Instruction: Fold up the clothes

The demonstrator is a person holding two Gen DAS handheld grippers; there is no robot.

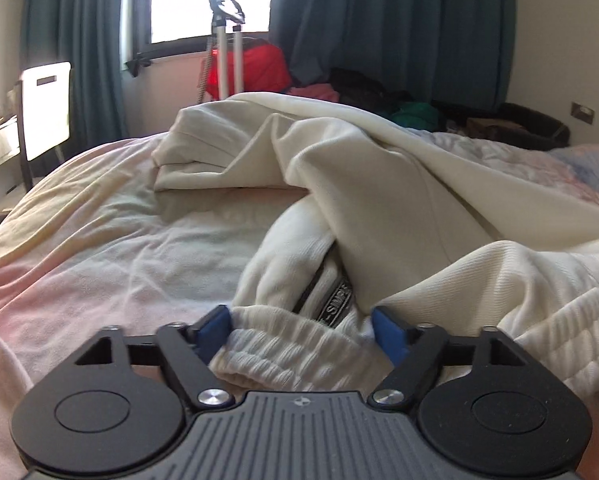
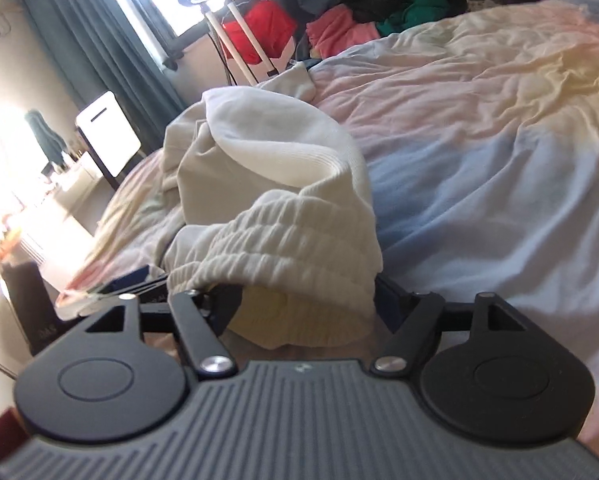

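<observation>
Cream sweatpants (image 1: 379,184) lie crumpled on the bed (image 1: 111,240). In the left wrist view my left gripper (image 1: 301,332) is open, its blue fingers on either side of the ribbed elastic waistband (image 1: 295,348). A black label (image 1: 339,300) shows inside the waist. In the right wrist view my right gripper (image 2: 303,300) is open wide, and the gathered waistband (image 2: 283,240) drapes over and between its fingers, hiding the tips. The rest of the sweatpants (image 2: 259,148) pile up beyond it.
The bed carries a rumpled pastel cover (image 2: 479,140). Beyond it stand a tripod (image 1: 225,40), a red bag (image 1: 259,68), a pile of pink, green and dark clothes (image 2: 359,20), teal curtains (image 1: 379,20), a white chair (image 1: 45,108) and a desk at left.
</observation>
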